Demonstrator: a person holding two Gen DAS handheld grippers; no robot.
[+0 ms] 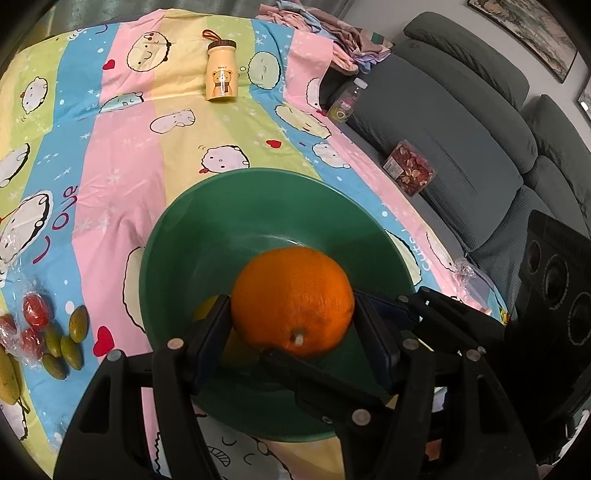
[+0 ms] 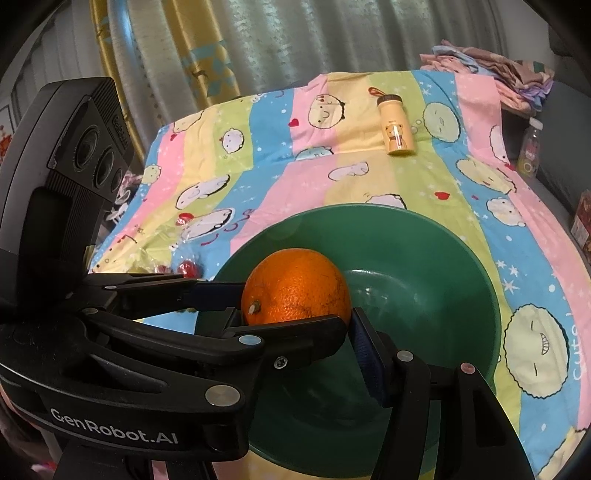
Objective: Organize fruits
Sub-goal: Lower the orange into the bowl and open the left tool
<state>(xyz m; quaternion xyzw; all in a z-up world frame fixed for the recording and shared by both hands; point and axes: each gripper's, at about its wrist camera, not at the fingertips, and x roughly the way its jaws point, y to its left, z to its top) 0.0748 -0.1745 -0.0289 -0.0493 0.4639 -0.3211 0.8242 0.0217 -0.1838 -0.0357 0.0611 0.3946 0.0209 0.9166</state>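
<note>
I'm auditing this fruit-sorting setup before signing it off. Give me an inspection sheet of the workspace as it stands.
Surface: cartoon-print striped sheet, wrinkled.
Job's things: orange held over the green bowl; small green fruits and red wrapped fruits loose near the sheet's edge.
Clutter: cream bear flask on the sheet.
Grippers: left tongs clamp the orange; right tongs flank it too, contact unclear.
Cables: nothing seen.
Surroundings: grey sofa carrying a bottle and a snack box; clothes pile; curtains.
</note>
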